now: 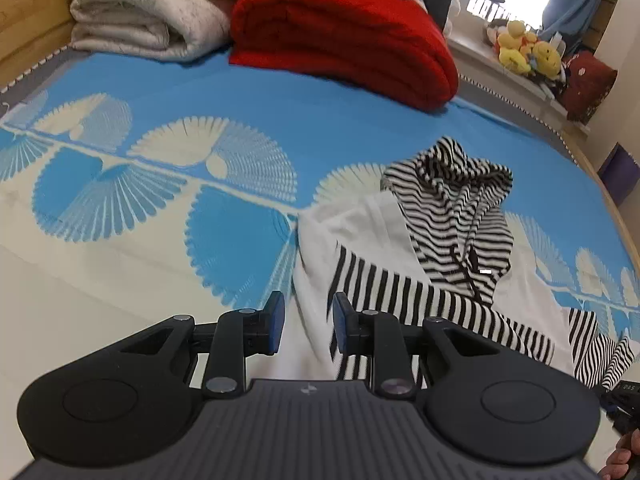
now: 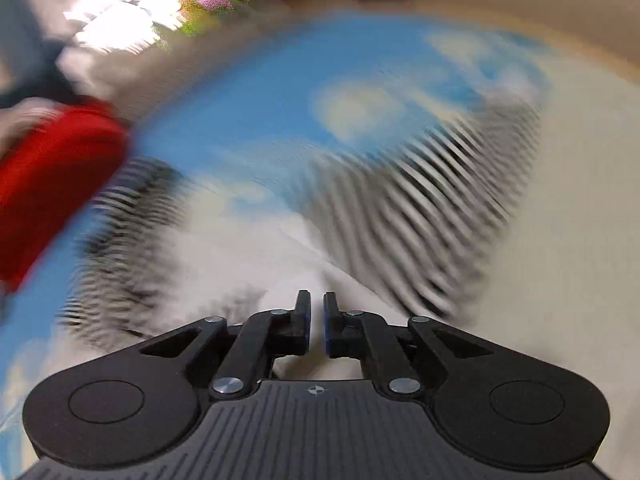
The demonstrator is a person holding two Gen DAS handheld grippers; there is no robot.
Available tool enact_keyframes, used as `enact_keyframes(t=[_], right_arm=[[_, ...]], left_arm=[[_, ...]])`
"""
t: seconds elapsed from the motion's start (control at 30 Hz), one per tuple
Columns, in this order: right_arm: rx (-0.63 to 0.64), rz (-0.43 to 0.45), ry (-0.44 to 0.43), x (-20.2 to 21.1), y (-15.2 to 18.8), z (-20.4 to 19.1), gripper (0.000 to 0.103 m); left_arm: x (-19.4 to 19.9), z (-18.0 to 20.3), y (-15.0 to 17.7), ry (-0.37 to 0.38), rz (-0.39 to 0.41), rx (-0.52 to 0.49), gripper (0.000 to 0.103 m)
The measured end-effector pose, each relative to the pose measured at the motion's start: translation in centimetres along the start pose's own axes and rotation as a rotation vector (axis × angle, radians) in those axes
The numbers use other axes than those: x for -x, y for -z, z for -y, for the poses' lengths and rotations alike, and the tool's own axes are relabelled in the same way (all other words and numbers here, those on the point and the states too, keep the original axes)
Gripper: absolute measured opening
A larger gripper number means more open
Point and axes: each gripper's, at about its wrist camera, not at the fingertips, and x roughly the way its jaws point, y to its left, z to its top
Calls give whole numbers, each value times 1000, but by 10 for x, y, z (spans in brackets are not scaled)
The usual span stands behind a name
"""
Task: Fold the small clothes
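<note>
A small white hoodie [image 1: 360,236] with a black-and-white striped hood and sleeves lies on the blue and cream bedspread [image 1: 168,184]. One striped sleeve is folded across its white body. My left gripper [image 1: 308,320] is open just above the hoodie's near left edge, holding nothing. In the right wrist view everything is motion-blurred. The hoodie [image 2: 280,248] shows there as white cloth with a striped sleeve [image 2: 420,208] to the right. My right gripper [image 2: 317,316] has its jaws nearly together with a narrow gap over the white cloth; whether it holds cloth cannot be told.
A folded red blanket [image 1: 344,36] and a folded cream blanket [image 1: 148,12] lie at the far side of the bed. The red blanket also shows in the right wrist view [image 2: 52,184]. Yellow plush toys [image 1: 528,50] sit on a ledge at the back right. The bed's wooden edge [image 1: 624,232] runs at right.
</note>
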Motion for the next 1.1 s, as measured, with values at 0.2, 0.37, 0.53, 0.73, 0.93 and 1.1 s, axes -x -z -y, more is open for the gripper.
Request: enact_keyframes(t=[0.2, 0.37, 0.53, 0.73, 0.93, 1.1], right_arm=[[11, 31, -177, 10, -11, -3, 35], [50, -229, -229, -32, -5, -7, 39], [-37, -324, -102, -53, -5, 15, 39], [21, -247, -183, -42, -17, 11, 43], [8, -260, -105, -39, -22, 22, 44], [134, -78, -175, -11, -55, 25, 44]], left_arm=[[-18, 26, 20, 76, -91, -10, 27], [-53, 41, 51, 95, -218, -57, 27], [-80, 37, 78, -10, -317, -39, 27], [-79, 49, 82, -25, -277, -65, 27], [-61, 57, 69, -17, -248, -29, 27], [-25, 91, 52, 42, -122, -100, 32]])
